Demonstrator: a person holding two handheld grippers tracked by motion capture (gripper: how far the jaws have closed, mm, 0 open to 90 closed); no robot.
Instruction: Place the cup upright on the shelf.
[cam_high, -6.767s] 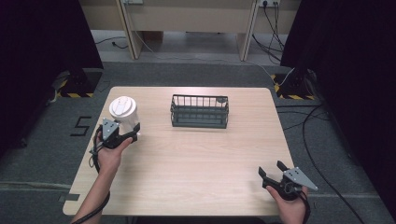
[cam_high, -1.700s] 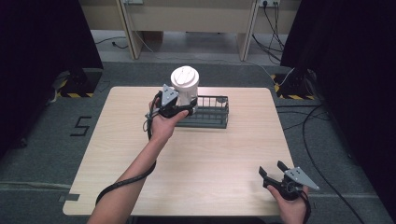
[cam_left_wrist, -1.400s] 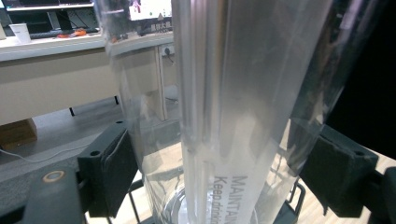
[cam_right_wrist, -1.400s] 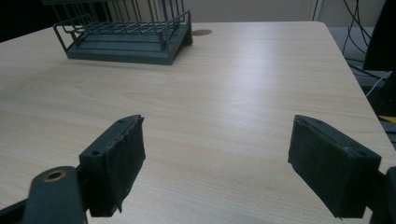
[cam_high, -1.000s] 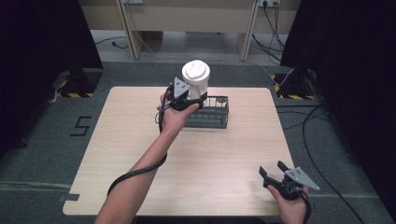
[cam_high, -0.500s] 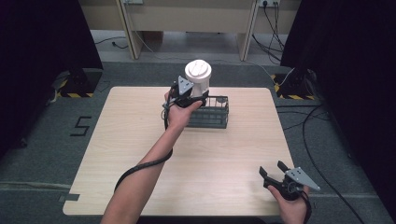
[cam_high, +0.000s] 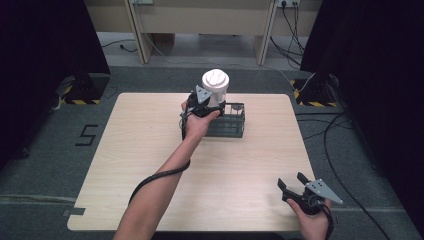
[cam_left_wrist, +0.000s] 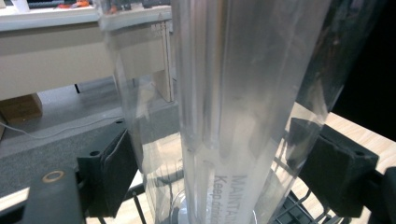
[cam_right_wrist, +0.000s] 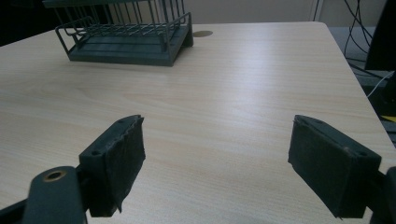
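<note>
Now left gripper (cam_high: 209, 102) clamps clear lidded cup (cam_high: 215, 88) upright over wire basket (cam_high: 227, 121) for lowering in; right gripper (cam_high: 296, 185) idles open near-right on bench (cam_high: 130, 165).

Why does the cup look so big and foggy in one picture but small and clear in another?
In the left gripper view the cup sits right against the camera between the jaws, so it looks huge, with soft streaks of glare down its clear side. In the high view the camera is far above, so the cup in the left gripper looks small, with a clear outline over the basket.
</note>
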